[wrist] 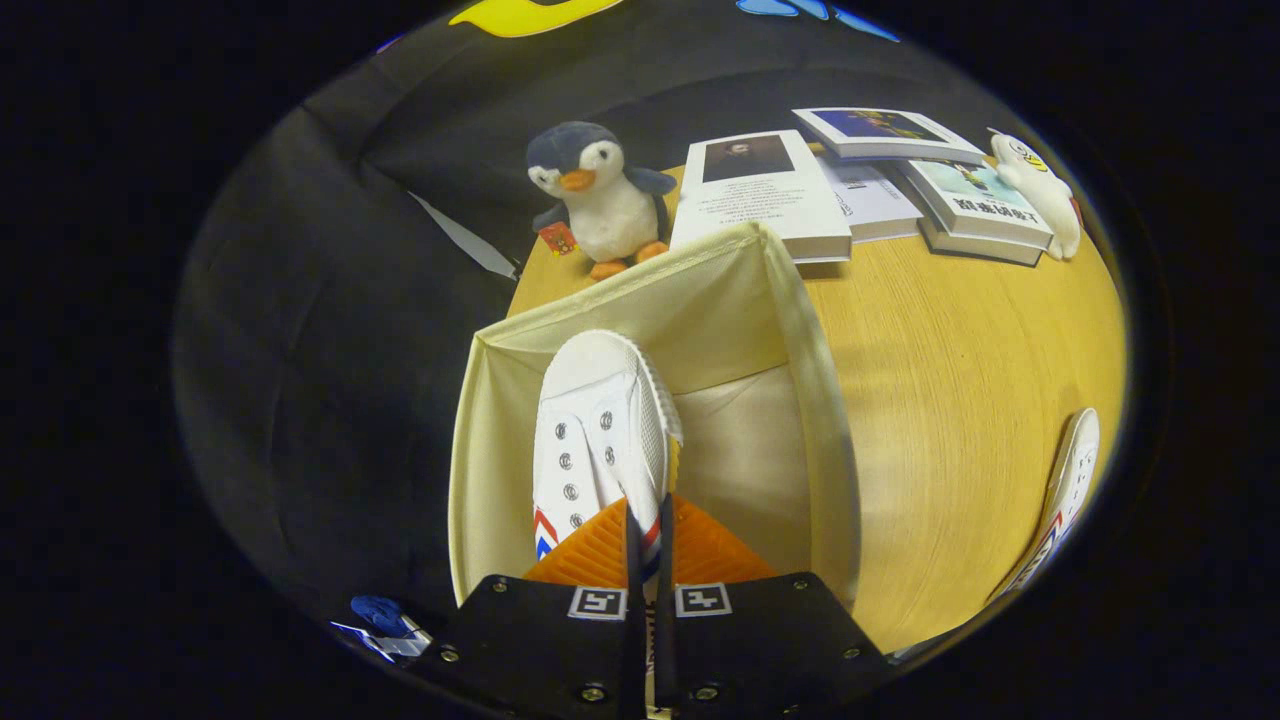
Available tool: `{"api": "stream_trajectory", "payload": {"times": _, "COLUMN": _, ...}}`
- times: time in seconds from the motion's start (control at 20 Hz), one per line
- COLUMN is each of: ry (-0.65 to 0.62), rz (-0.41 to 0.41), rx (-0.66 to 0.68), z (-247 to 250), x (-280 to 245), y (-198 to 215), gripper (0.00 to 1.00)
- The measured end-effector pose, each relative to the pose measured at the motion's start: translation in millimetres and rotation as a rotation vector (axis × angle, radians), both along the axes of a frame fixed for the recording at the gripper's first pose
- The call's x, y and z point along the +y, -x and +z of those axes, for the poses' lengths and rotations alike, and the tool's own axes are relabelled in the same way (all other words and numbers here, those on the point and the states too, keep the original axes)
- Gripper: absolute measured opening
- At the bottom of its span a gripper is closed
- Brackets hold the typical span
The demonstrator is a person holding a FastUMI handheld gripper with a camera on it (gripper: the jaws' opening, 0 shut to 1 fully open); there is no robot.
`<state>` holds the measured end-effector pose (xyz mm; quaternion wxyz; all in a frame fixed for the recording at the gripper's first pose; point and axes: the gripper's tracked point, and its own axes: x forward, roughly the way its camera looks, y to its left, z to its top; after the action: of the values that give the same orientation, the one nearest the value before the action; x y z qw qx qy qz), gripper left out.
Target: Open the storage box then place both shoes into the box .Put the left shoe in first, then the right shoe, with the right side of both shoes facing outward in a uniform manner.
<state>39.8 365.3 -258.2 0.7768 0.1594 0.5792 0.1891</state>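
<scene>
The gripper (pixel 648 530) is seen nearly pressed together, its two fingers pinched on the heel end of a white shoe (pixel 598 440), with only a thin slit left between them. The shoe is held inside the open storage box (pixel 820 400), toe pointed toward the far wall and laces turned to the left. It is hung along the left half of the box, close to the left wall, and open room is left to its right, where the pale floor of the box is shown. The cream fabric walls are stood upright, and the far right corner is raised highest.

The second shoe (pixel 1065 490) is laid on the bench (pixel 960 400), well apart from the box on the right, near the bench's edge. Beyond the box, a plush penguin (pixel 598 200) is stood just past the far wall. A white book (pixel 760 190) is laid beside it, more books (pixel 930 180) are stacked further right, and a small white plush toy (pixel 1040 190) is rested against them. The wooden bench between box and second shoe is left bare. Black cloth is hung behind and to the left.
</scene>
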Motion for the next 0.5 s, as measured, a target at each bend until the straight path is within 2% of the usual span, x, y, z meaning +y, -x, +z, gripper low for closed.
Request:
{"api": "stream_trajectory", "payload": {"times": 0.3, "ry": 0.049, "rz": 0.028, "rx": 0.042, "z": -26.0, "x": 13.2, "y": 8.4, "gripper": 0.03}}
{"api": "stream_trajectory", "payload": {"times": 0.5, "ry": 0.078, "rz": 0.078, "rx": 0.028, "z": -32.4, "x": 19.2, "y": 11.9, "gripper": 0.04}}
